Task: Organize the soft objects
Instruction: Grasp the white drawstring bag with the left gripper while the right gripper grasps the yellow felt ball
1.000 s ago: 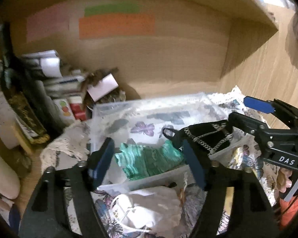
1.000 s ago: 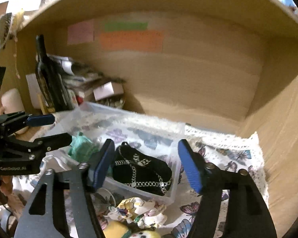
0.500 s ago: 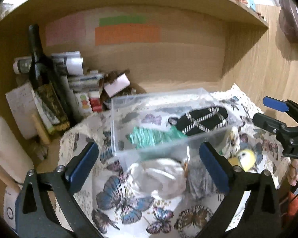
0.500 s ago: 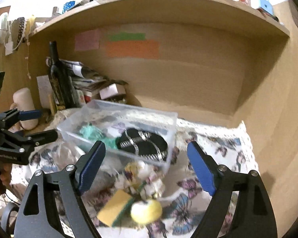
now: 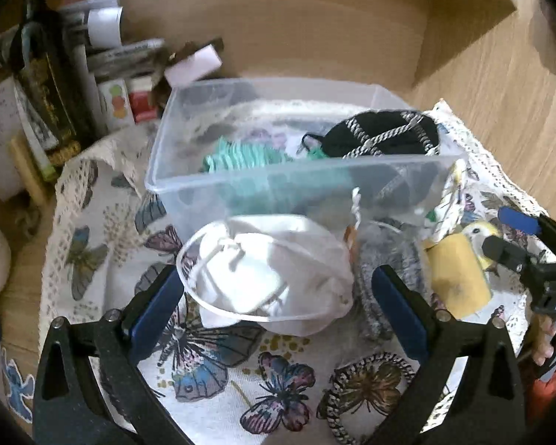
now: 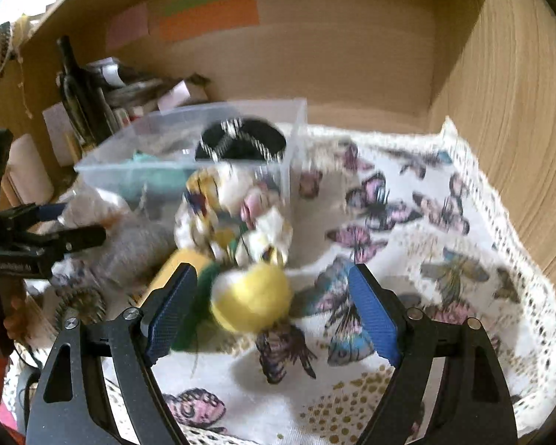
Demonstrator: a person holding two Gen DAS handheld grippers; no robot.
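A clear plastic bin (image 5: 189, 170) stands on a butterfly cloth and holds a green knit piece (image 5: 241, 155) and a black chain-trimmed pouch (image 5: 381, 133). In front of it lie a white mesh bag (image 5: 270, 274), a grey knit item (image 5: 385, 259), a yellow sponge (image 5: 456, 274) and a yellow plush ball (image 6: 252, 296). My left gripper (image 5: 278, 307) is open, its fingers on either side of the white bag. My right gripper (image 6: 270, 315) is open around the yellow ball, beside a floral cloth bundle (image 6: 233, 215). The bin (image 6: 189, 163) also shows in the right wrist view.
A dark bottle (image 6: 74, 85), books and boxes (image 5: 111, 74) crowd the shelf's back left corner. Wooden walls close the back and right (image 6: 519, 111). The butterfly cloth (image 6: 426, 259) spreads to the right. A black-and-white hair tie (image 5: 367, 393) lies near the front.
Both grippers pulled back from over the bin and dropped toward the items in front. The left now straddles the white bag; the right now straddles the yellow ball.
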